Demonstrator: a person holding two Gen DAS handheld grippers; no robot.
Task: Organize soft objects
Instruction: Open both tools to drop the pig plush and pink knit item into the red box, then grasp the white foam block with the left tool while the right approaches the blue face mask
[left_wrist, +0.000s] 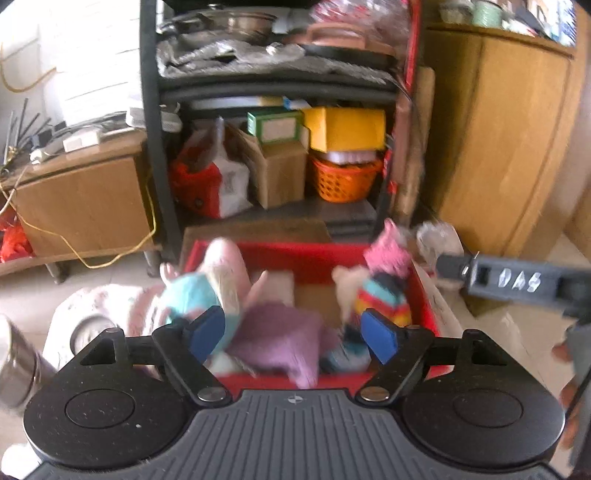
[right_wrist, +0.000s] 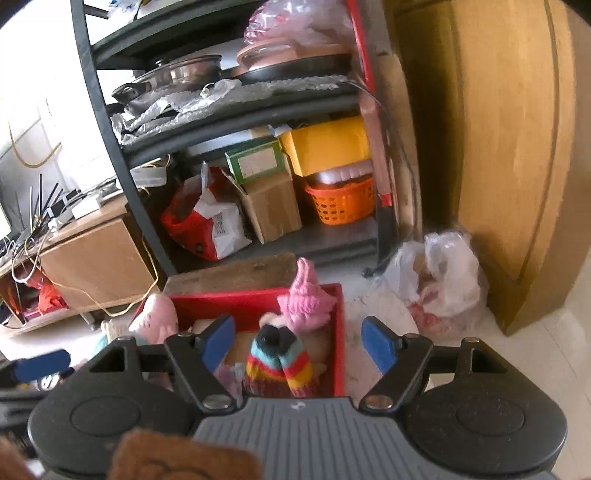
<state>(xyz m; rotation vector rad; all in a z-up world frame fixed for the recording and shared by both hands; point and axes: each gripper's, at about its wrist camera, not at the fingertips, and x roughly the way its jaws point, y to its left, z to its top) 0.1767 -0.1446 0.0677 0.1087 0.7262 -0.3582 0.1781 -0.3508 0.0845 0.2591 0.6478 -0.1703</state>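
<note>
A red box (left_wrist: 303, 254) on the floor holds several soft toys. A pink and teal plush (left_wrist: 199, 291) leans at its left. A purple cloth (left_wrist: 284, 339) lies in the middle, and a doll with a pink knitted hat and striped sweater (left_wrist: 384, 280) is at its right. My left gripper (left_wrist: 293, 334) hovers open over the purple cloth, its blue pads clear of it. In the right wrist view the doll (right_wrist: 280, 358) lies in the box (right_wrist: 229, 304) between and below the open fingers of my right gripper (right_wrist: 299, 343); neither pad presses it. The pink plush (right_wrist: 157, 317) sits at the box's left corner.
A black shelf rack (right_wrist: 122, 155) with pots, cartons and an orange basket (right_wrist: 341, 203) stands behind the box. A white plastic bag (right_wrist: 436, 273) lies on the floor at the right, beside a wooden cabinet (right_wrist: 498, 166). A low wooden table (left_wrist: 77, 199) with cables is at the left. Something brown and fuzzy (right_wrist: 177, 458) fills the near edge.
</note>
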